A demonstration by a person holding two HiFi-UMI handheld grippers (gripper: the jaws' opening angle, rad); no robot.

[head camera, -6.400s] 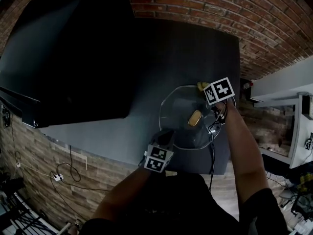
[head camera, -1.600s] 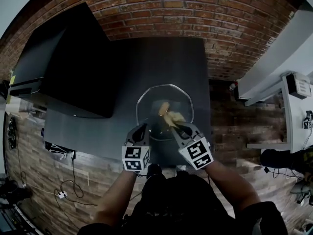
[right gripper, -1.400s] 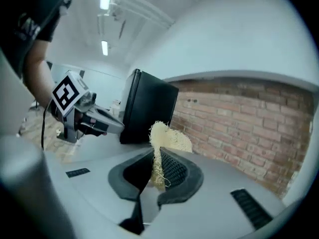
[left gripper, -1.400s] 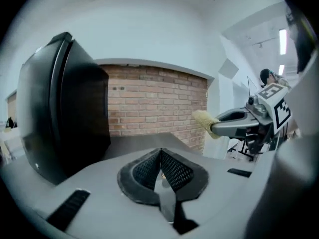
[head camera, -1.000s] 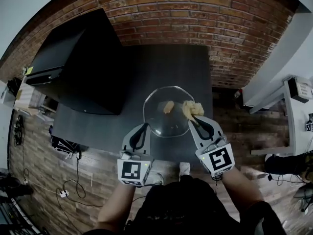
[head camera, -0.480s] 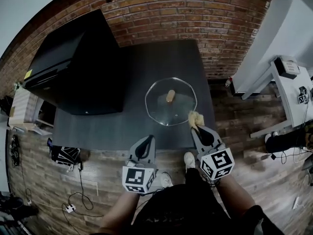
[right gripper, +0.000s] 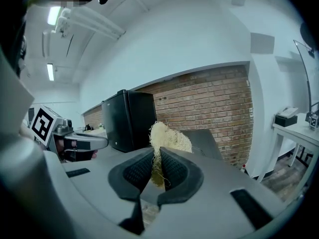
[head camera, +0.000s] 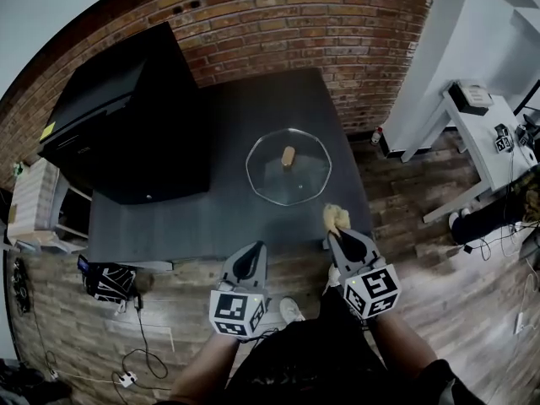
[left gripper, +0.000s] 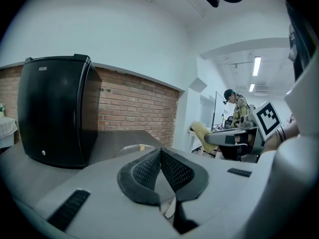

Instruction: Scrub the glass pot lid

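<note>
The glass pot lid (head camera: pixel 289 169) lies flat on the dark table (head camera: pixel 245 108), its tan knob (head camera: pixel 288 155) upward; in the left gripper view the pot lid (left gripper: pixel 130 149) shows just beyond the jaws. My right gripper (head camera: pixel 336 235) hangs off the table's near right corner, shut on a pale yellow fibrous scrubber (head camera: pixel 336 218), apart from the lid. From the right gripper (right gripper: pixel 158 159) the scrubber (right gripper: pixel 168 137) sticks up between the jaws. My left gripper (head camera: pixel 252 251) is held over the floor short of the table's near edge, and the left gripper (left gripper: pixel 160 152) has its jaws shut with nothing between them.
A black mini fridge (head camera: pixel 126 116) stands on the table's left part. A brick wall (head camera: pixel 304 24) runs behind the table. A white desk (head camera: pixel 477 99) with small devices is at the right. Cables lie on the wooden floor (head camera: pixel 135 344).
Both grippers have drawn back off the lid toward me, the right one taking the scrubber along. The lid now lies alone on the table, and the head view has pulled back.
</note>
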